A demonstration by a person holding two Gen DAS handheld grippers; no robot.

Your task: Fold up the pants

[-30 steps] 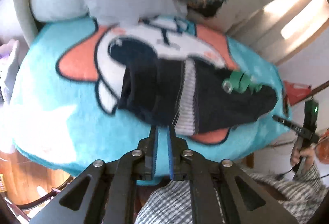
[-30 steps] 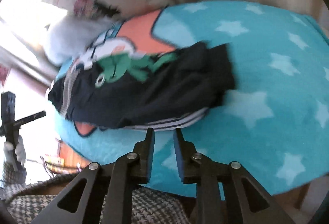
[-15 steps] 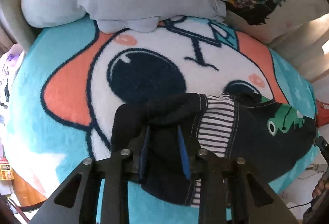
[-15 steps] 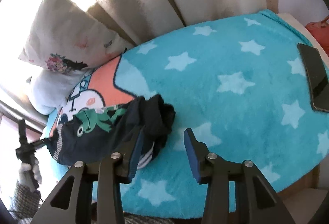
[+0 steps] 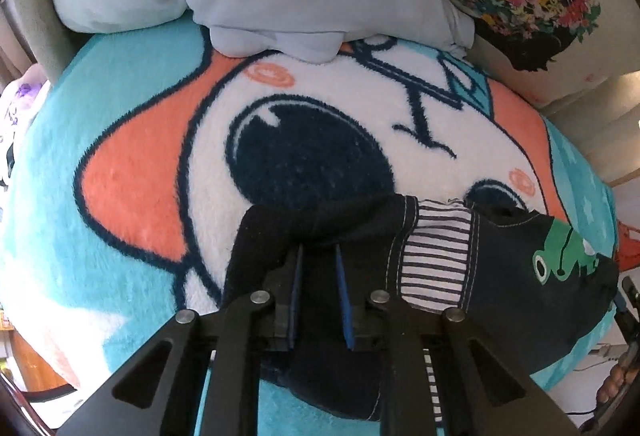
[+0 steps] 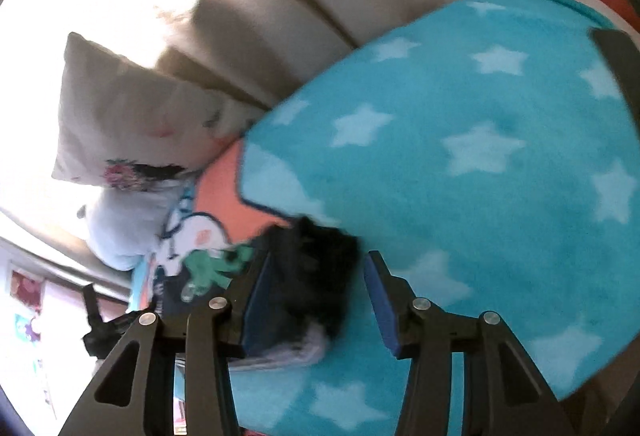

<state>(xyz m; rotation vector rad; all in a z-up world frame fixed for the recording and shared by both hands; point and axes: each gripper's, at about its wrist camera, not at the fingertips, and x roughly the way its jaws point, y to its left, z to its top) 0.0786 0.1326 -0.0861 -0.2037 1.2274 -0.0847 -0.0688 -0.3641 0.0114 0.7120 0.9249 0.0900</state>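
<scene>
**A:** Navy pants [image 5: 500,276] with a striped panel and green frog print sit bunched on the cartoon fleece blanket [image 5: 132,172] in the left wrist view. The left gripper [image 5: 318,256] is parted a little, dark cloth between its blue pads.

**B:** And the right wrist view? It's blurry, but the right gripper [image 6: 316,268] is spread wide around the pants' bunched end [image 6: 316,268], on the teal star part of the blanket [image 6: 480,156].

dark pants [image 6: 308,276] bunched on starred blanket [image 6: 480,164]
</scene>
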